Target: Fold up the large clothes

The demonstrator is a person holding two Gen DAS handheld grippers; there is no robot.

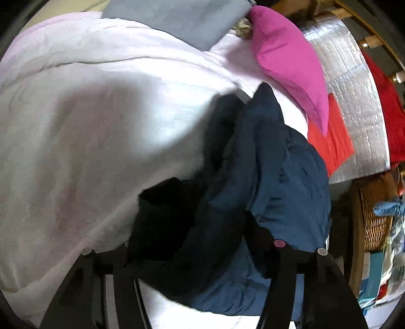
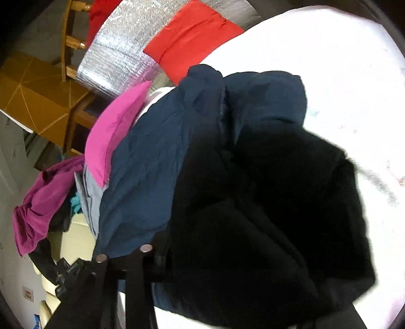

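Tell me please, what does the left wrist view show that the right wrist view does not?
Only the left wrist view shows a wicker basket. Only the right wrist view shows a purple garment and a yellow-brown box. Both show the navy garment, a black garment, the pink cloth, red cloth, silver sheet and white cover.

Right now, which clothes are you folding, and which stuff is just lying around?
For the job:
- navy garment, bunched up between both grippers
- black garment, heaped on it
- pale sheet, the surface to fold on

Just lying about:
- pink folded cloth
- red folded cloth
- grey folded cloth
- silver padded mat
- wicker basket
- purple garment
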